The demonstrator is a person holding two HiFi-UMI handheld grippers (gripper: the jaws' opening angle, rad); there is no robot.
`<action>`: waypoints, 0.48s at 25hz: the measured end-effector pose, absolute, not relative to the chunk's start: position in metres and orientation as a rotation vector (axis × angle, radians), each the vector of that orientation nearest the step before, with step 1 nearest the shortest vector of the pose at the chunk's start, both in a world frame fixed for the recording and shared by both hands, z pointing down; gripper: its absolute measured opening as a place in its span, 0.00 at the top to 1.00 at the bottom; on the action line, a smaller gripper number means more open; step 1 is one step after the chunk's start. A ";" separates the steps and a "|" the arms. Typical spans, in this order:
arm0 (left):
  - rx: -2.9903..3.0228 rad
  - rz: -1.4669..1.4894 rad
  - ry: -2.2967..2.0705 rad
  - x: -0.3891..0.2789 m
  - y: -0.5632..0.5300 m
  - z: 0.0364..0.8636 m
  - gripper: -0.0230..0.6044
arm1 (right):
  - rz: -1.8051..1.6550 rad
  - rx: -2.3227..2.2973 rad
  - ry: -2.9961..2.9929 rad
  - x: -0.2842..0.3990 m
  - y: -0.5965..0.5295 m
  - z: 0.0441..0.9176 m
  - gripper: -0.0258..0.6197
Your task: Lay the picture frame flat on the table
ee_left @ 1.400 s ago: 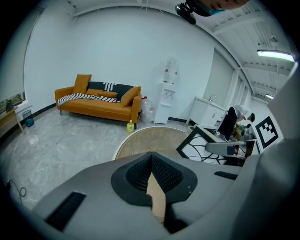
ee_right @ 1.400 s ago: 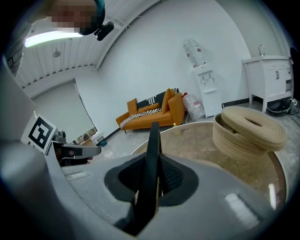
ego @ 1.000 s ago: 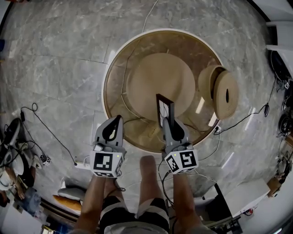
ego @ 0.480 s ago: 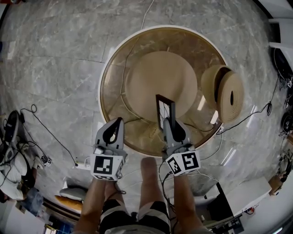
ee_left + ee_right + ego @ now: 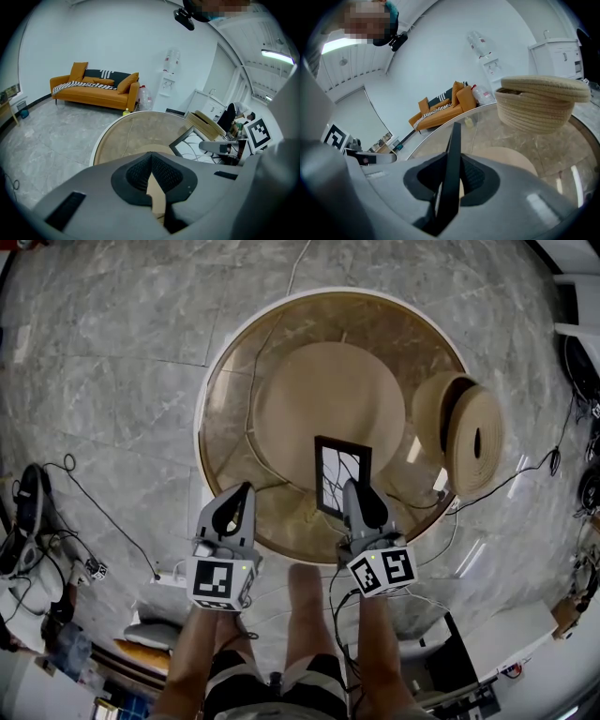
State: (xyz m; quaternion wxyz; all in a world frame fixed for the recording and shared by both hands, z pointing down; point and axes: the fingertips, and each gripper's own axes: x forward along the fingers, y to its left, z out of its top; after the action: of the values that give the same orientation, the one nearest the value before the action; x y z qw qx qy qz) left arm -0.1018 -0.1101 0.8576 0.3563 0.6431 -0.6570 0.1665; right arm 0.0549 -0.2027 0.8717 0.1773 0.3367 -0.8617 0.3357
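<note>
Picture frame [image 5: 342,476]: black, with thin curved lines on its face; it is above the near part of the worktop, tilted and not flat. I cannot tell if its lower edge touches the glass.
Left tool [image 5: 245,487]: over the near rim of the worktop, on the left side, well apart from the frame. Its jaws are together and nothing is between them [image 5: 151,157].
Worktop [image 5: 232,381]: round, of glass, with a pale round base visible under it.
Right tool [image 5: 355,489]: over the near rim of the worktop, on the right side. It grips the near edge of the frame [image 5: 452,154] between its pads; the jaws have just been opening a little, but the frame is between them.
Woven basket [image 5: 459,432]: at the right rim of the worktop, apart from the frame.
</note>
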 end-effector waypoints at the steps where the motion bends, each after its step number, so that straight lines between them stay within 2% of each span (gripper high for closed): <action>1: 1.659 0.430 -1.694 -0.100 -0.110 0.859 0.94 | 0.954 0.955 -2.434 0.058 -0.204 0.874 0.85; 12: 1.657 0.448 -1.664 -0.087 -0.117 0.867 0.94 | 1.000 0.985 -2.365 0.079 -0.211 0.896 0.75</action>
State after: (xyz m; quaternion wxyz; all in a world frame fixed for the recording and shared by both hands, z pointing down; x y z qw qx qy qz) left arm -0.0865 -0.1165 0.8673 0.3668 0.6447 -0.6476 0.1743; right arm 0.0794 -0.2110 0.8962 0.1943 0.3512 -0.8435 0.3568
